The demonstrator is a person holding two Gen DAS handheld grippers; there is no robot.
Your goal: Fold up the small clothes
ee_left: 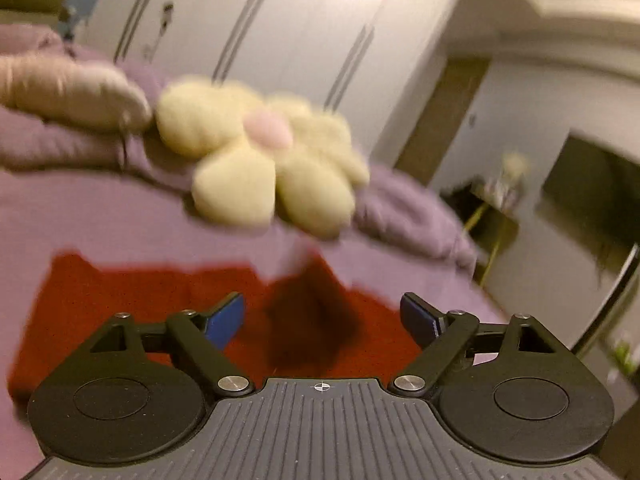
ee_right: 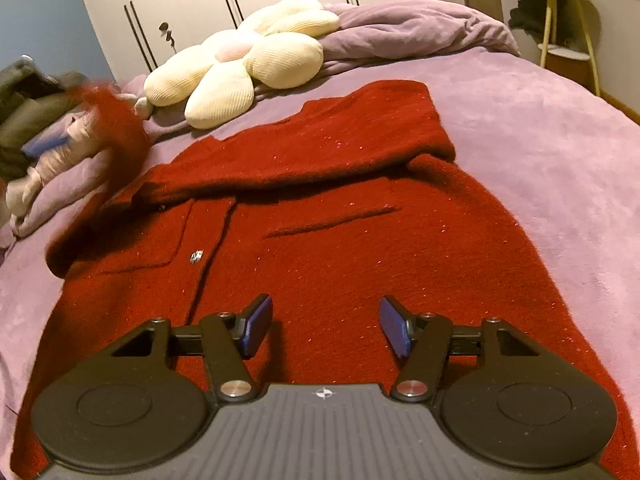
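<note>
My left wrist camera looks out over its own gripper (ee_left: pixel 322 320), low and close above the red coat (ee_left: pixel 168 304), facing the flower pillow (ee_left: pixel 256 160) and wardrobe (ee_left: pixel 280 28); the picture is blurred. My right wrist camera looks down over my right gripper (ee_right: pixel 326 326), close above the same coat. Both views share the coat, pillow, purple bedspread (ee_right: pixel 540 140) and wardrobe.

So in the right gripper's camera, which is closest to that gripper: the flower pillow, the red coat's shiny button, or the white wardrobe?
1. Shiny button, on the red coat, just ahead-left of the right gripper.
2. Flower pillow, farther up the bed.
3. White wardrobe, behind the bed.
</note>
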